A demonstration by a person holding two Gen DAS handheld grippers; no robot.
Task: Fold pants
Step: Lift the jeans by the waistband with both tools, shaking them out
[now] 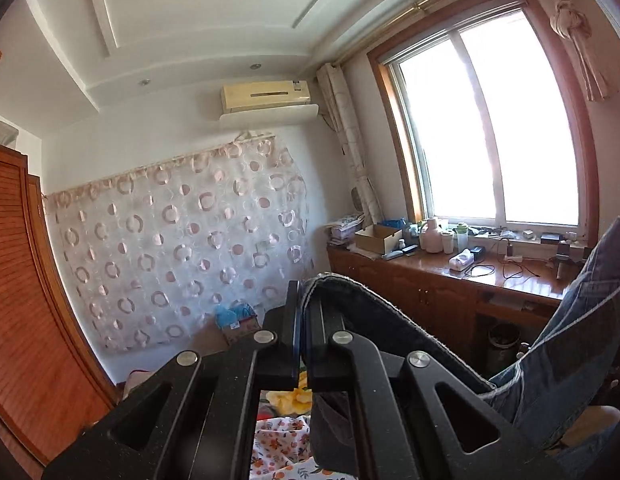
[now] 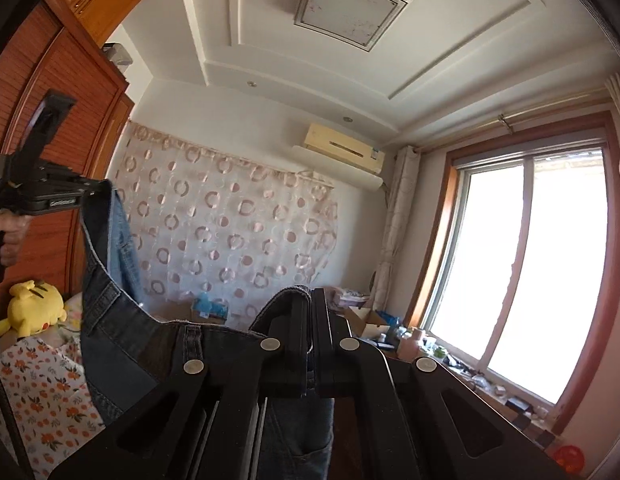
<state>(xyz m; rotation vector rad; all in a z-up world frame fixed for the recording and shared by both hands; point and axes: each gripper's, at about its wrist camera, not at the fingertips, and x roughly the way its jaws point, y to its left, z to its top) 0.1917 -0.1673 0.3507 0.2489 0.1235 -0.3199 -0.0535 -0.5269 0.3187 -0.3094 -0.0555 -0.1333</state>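
A pair of blue denim pants (image 2: 121,332) hangs in the air by its waistband, stretched between both grippers. My left gripper (image 1: 301,292) is shut on one end of the waistband, and the denim (image 1: 390,332) runs off to the right and down. My right gripper (image 2: 310,300) is shut on the other end, with a pant leg (image 2: 297,432) hanging below it. In the right wrist view the left gripper (image 2: 97,190) shows at the far left, held by a hand (image 2: 11,236), with the waistband pinched at its tip.
A bed with an orange-flowered sheet (image 2: 37,392) lies below, with a yellow plush toy (image 2: 31,308) on it. A wooden wardrobe (image 1: 25,280) stands on the left. A cluttered wooden desk (image 1: 450,276) runs under the window (image 1: 486,128). A patterned curtain (image 1: 181,240) covers the far wall.
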